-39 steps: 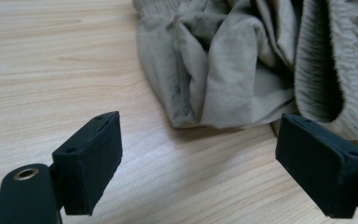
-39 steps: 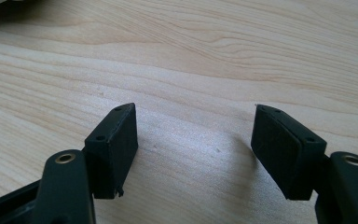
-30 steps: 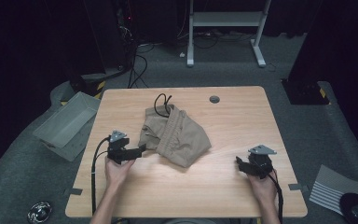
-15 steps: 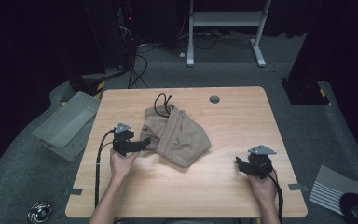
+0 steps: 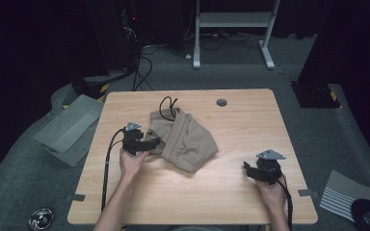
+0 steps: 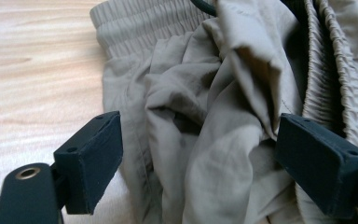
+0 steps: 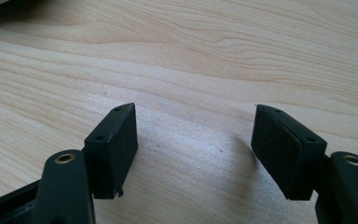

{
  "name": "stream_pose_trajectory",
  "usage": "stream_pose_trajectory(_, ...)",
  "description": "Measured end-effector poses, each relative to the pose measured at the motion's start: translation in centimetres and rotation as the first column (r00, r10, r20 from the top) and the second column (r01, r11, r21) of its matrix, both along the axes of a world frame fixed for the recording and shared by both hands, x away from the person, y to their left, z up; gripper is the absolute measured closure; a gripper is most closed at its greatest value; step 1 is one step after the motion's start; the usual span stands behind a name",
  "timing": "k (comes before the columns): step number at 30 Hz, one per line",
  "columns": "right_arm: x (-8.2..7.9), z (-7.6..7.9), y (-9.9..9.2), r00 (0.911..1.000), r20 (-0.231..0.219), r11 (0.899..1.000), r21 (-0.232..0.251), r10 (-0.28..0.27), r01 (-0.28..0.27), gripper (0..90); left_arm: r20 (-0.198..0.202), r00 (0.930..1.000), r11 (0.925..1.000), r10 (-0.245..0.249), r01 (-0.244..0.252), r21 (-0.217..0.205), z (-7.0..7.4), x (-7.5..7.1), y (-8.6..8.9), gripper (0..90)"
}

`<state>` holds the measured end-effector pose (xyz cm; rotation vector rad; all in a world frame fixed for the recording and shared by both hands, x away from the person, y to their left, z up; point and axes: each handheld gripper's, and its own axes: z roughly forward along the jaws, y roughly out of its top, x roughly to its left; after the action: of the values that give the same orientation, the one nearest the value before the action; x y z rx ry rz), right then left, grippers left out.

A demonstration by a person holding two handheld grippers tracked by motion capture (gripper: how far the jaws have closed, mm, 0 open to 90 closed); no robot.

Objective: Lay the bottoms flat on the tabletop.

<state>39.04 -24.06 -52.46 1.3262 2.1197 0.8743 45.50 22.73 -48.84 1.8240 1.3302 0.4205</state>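
Lying in the middle of the high view, a bit left, the tan shorts [image 5: 183, 139] sit bunched on the wooden table [image 5: 231, 192]. A black cord [image 5: 166, 106] loops out at their top edge. The left gripper [image 5: 155, 142] touches their left side; its jaws stand wide with a fold of cloth [image 6: 214, 154] between them. The right gripper [image 5: 247, 168], at lower right, also gapes wide over bare wood, well apart from the shorts. A grey bin [image 5: 67, 127] sits on the floor at left; I cannot tell what is in it.
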Motion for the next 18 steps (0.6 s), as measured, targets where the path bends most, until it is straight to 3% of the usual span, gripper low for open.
stream_pose_trajectory(4, 0.0, 0.0, 0.0, 1.0000, -0.002, 1.000, 0.003, -0.001, 0.001, 31.0, -0.006, 0.9999, 0.9997, -0.010, 0.010, -0.023, -0.3, 0.7, -0.4, 19.1)
stream_pose_trajectory(8, 0.0, 0.0, 0.0, 1.0000, -0.003, 1.000, 0.004, -0.002, 0.002, 31.0, -0.045, 0.9986, 0.9991, -0.029, 0.028, -0.033, -1.4, 1.3, -0.8, 22.9)
stream_pose_trajectory(13, 0.0, 0.0, 0.0, 1.0000, -0.001, 1.000, 0.003, -0.002, 0.002, 31.0, -0.059, 0.9973, 0.9984, -0.044, 0.046, 0.031, -2.5, 1.6, -1.6, 32.6)
stream_pose_trajectory(18, 0.0, 0.0, 0.0, 1.0000, -0.001, 1.000, 0.003, -0.002, 0.002, 31.1, -0.062, 0.9960, 0.9962, -0.064, 0.068, 0.055, -3.1, 1.8, -2.3, 40.3)
